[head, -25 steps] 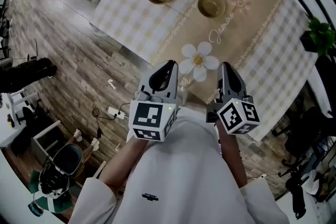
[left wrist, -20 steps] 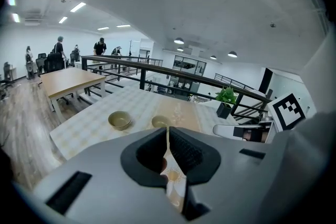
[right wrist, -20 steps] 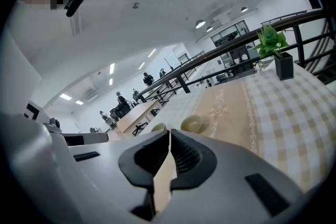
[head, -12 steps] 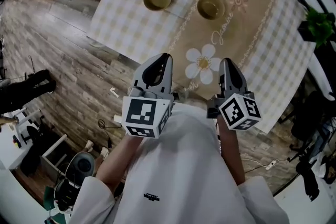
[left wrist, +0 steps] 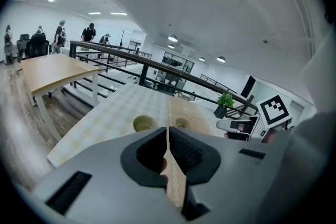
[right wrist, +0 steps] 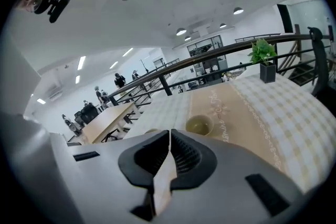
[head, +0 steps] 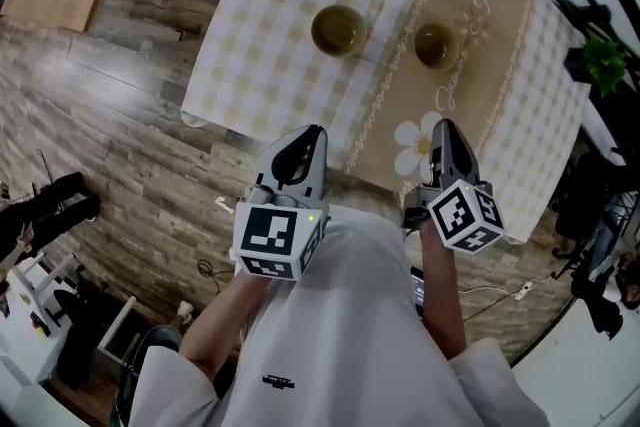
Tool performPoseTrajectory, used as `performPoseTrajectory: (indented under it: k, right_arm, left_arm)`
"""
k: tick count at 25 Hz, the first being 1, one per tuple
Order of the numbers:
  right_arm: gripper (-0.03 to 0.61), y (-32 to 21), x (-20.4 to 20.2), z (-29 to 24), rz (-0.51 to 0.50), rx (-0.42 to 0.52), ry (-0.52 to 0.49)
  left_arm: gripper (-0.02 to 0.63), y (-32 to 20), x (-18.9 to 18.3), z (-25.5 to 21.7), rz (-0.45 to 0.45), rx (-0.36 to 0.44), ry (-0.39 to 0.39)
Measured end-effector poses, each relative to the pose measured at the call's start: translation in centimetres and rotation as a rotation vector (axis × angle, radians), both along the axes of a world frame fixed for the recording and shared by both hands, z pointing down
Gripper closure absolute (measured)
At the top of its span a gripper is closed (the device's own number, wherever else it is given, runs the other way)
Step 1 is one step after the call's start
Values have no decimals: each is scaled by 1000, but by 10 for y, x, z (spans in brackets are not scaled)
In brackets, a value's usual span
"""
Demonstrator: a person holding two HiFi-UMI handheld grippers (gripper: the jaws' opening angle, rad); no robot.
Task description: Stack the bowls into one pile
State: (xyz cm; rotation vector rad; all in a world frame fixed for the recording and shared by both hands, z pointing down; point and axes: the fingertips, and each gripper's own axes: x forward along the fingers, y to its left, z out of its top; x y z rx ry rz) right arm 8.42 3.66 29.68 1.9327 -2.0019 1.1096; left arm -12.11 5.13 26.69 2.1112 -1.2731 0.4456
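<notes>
- Left gripper (left wrist: 167,132): jaws pressed tight together with nothing caught between them. It's an empty claw, held close in front of the person's chest.
- Right gripper (right wrist: 169,135): same story, jaws closed on nothing, riding level with its partner.
- From the head view, both tips sit at about the near edge of the table (head: 270,5) and point out across it. My read is that the reach hasn't begun, and those jaws must part before either can take a rim.
- Further out are the two olive bowls, both upright and empty, standing apart from each other. No pile yet.
- The left-hand bowl (head: 338,30) sits on the checked cloth, just beside the seam with the tan runner (head: 490,65).
- The right-hand bowl (head: 435,44) sits on the runner itself.
- Each bowl lies roughly ahead of its own gripper. That looks handy, since one claw could lift while the other steadies the receiving bowl.
- Room to move is plentiful. The cloth around both bowls is bare, and the daisy (head: 418,137) by the right gripper is only print, nothing to knock.
- Edges to mind: the cloth drapes over the near edge, so a low approach could snag it.
- The plant (head: 605,60) stands off at the far right, well apart from the bowls. A dark railing (left wrist: 157,63) runs beyond the far side, and wood floor (head: 120,115) opens to the left.
</notes>
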Motion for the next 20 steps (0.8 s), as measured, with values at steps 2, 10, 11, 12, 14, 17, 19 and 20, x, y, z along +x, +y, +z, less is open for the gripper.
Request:
performPoseTrajectory:
  k: [2,10,11,12,14,17,19,20]
  right_arm:
    - [541,-7,-17,-5,30,5,30]
    - [541,-17,-66,-15,43,4,91]
    - [541,-18,-66,-14,46,2,96]
    - [541,-20,-64,-14,47,2,102]
    - [541,-26,-60,-11,44,6,120]
    - [541,-33,-55,-7,35,9,154]
    - [541,-36,-51,-4,35,9,157]
    - [541,-38,-48,-1,36,8,152]
  left_arm:
    - [581,-8,-13,-1,24,6,39]
    - [581,-35,-29,2,114,-9,118]
    - [581,-39,-28,4,117,-10,120]
    - [581,-44,-26,5,120,-11,121]
    - [581,-53,-23,8,123,-10,121]
    - [581,-60,-13,14,145,-18,120]
    - [581,-62,-4,19,171,-24,112]
    - [581,-64,2,22,182,-26,108]
